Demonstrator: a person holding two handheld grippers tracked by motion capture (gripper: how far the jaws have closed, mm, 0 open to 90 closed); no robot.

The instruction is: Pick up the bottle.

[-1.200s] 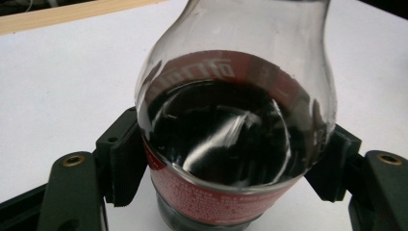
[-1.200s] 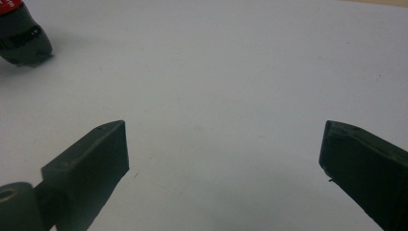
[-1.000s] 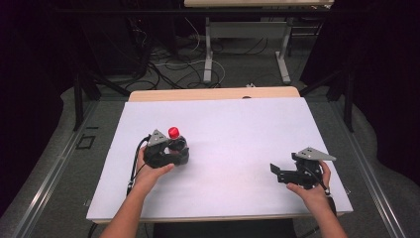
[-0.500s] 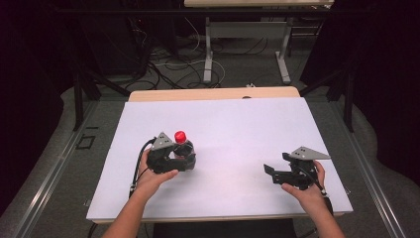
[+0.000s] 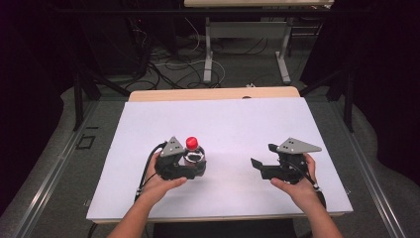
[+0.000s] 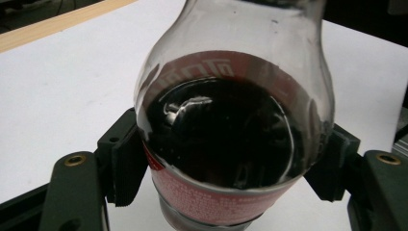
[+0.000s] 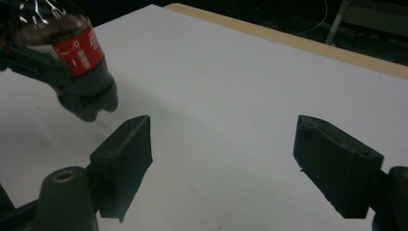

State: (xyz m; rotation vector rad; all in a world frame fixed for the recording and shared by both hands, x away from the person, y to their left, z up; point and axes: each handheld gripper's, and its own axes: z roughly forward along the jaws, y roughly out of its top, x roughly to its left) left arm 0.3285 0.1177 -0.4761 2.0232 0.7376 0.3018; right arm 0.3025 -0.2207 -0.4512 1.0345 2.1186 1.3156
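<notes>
A small bottle of dark cola [image 5: 193, 154] with a red cap and a red label is held in my left gripper [image 5: 190, 163]. In the left gripper view the bottle [image 6: 231, 139] sits between both black jaws, which press on its label band. The right gripper view shows the bottle [image 7: 72, 57] lifted a little off the white surface and tilted. My right gripper [image 5: 262, 161] is at the right of the table, open, with nothing between its jaws [image 7: 223, 163]. It points left toward the bottle.
The white table top [image 5: 223, 124] has a wooden strip [image 5: 213, 94] along its far edge. Beyond it are table legs and cables [image 5: 198, 64] on a dark floor. A metal rail [image 5: 49, 168] runs along the left side.
My left gripper has carried the bottle to the right, toward the middle. My right gripper has moved left toward it and stays open.
</notes>
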